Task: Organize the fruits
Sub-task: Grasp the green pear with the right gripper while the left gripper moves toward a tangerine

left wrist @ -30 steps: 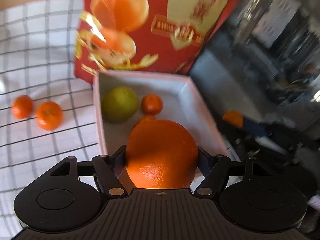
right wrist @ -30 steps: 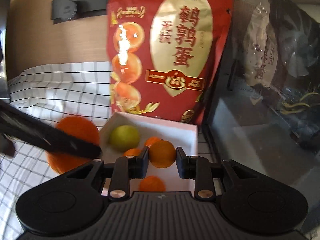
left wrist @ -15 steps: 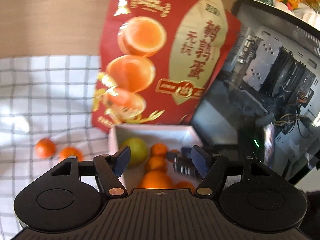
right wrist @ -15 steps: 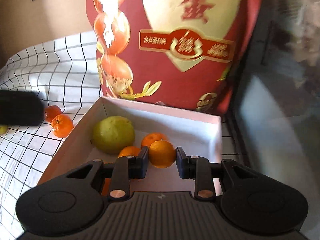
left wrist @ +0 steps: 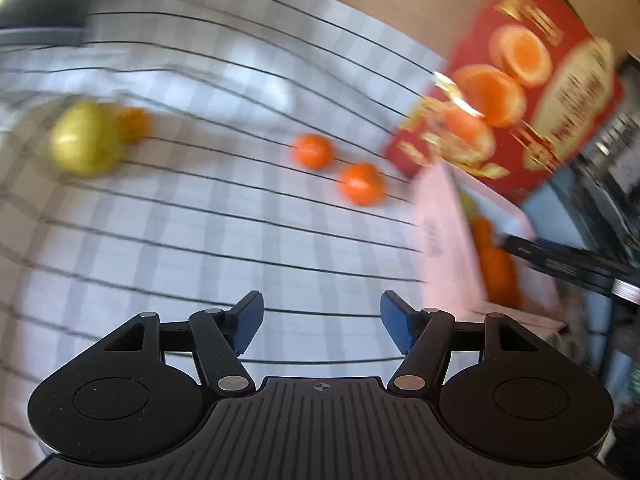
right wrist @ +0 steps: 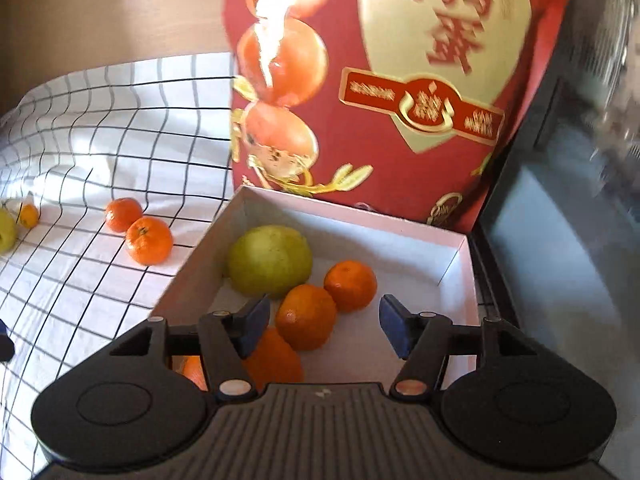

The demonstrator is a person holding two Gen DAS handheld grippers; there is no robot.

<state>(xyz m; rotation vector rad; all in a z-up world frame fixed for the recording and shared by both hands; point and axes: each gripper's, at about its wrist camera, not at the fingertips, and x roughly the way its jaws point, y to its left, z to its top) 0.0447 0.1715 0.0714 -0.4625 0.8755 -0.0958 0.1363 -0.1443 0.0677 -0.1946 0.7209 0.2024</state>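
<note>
A white box (right wrist: 452,240) holds a green pear (right wrist: 270,260), two mandarins (right wrist: 350,285) and a big orange (right wrist: 276,360). My right gripper (right wrist: 322,326) is open and empty just above the box, over the mandarin (right wrist: 306,316). My left gripper (left wrist: 322,322) is open and empty above the checked cloth (left wrist: 200,240), left of the box (left wrist: 444,240). Two mandarins (left wrist: 360,184) (left wrist: 312,150) lie on the cloth near the box, also in the right wrist view (right wrist: 149,240). A green pear (left wrist: 84,144) and a small orange fruit (left wrist: 134,124) lie far left.
A tall red snack bag (right wrist: 400,80) stands behind the box. A dark glass-sided case (right wrist: 560,220) stands right of the box. The right gripper's body (left wrist: 568,266) crosses over the box in the left wrist view. The left wrist view is blurred by motion.
The left gripper dropped the big orange into the box, opened and swung left over the cloth. The right gripper lowered over the box and opened, releasing its mandarin inside.
</note>
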